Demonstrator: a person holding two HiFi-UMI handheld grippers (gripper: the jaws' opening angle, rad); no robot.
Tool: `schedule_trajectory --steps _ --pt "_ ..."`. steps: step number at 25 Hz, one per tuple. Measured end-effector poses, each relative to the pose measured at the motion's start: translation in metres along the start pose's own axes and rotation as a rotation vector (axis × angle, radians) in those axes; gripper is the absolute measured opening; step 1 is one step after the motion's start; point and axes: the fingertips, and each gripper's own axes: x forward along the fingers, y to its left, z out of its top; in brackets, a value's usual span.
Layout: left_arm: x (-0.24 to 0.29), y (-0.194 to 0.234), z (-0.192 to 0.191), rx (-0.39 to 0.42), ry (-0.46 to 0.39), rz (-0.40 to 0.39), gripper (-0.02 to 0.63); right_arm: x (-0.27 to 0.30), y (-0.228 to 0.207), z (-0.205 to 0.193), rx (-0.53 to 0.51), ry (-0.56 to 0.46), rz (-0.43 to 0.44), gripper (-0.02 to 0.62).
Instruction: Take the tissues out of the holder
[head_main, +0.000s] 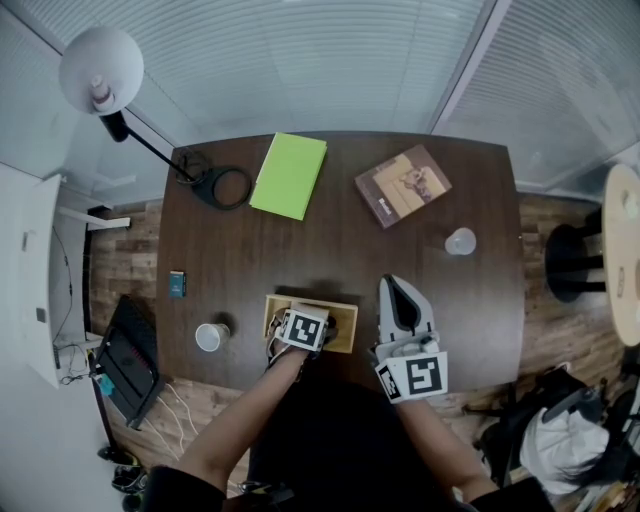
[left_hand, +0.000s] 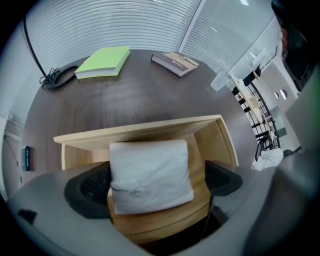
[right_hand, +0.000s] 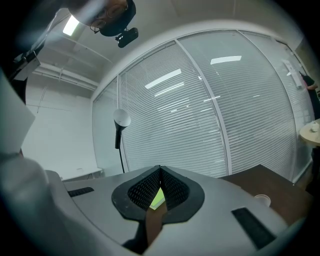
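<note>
Grasp step, not yet closed. Left gripper (left_hand: 157, 181) sits low over the holder (left_hand: 145, 131), lower centre of the head view, near the table's (head_main: 330, 220) front edge. Its jaws are spread, straddling the tissues (left_hand: 150, 170): left pad at the pack's edge, possibly touching; right pad apart, bare wood between. Tissues lie inside the holder, white, soft, a little crumpled. Right gripper (right_hand: 160, 172) rests just right of the holder, aimed up at the blinds (right_hand: 200, 115), jaws pressed together on nothing. Next, as I judge it: close the left jaws gently, since the pack will squash, then lift straight up clear of the wooden walls. The holder looks light and may ride up unless steadied.
</note>
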Motion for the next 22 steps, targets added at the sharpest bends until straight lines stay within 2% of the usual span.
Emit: schedule_trajectory --steps 3,8,10,12,13,19,22 --pt "0.0 -0.001 -0.002 0.026 0.014 0.003 0.58 0.0 -0.001 0.001 -0.003 -0.005 -0.002 0.009" --pt "-0.004 0.005 0.008 0.134 0.027 0.043 0.577 -0.001 -0.008 0.002 0.006 -0.006 -0.017 0.009" --pt "0.002 0.005 0.008 0.089 0.035 0.008 0.577 -0.001 -0.009 0.003 0.007 -0.009 -0.022 0.009" --pt "0.007 0.002 -0.007 0.006 0.1 -0.036 0.577 -0.001 -0.009 0.004 0.006 -0.011 -0.023 0.009" --pt "0.009 0.0 -0.014 -0.009 0.131 -0.047 0.577 -0.002 -0.009 0.004 0.005 -0.012 -0.022 0.009" --pt "0.021 0.001 -0.019 0.025 0.167 -0.042 0.577 -0.009 -0.015 0.003 0.001 -0.003 -0.032 0.009" --pt "0.023 0.003 -0.016 0.033 0.155 -0.039 0.577 -0.011 -0.018 0.003 -0.008 -0.005 -0.047 0.009"
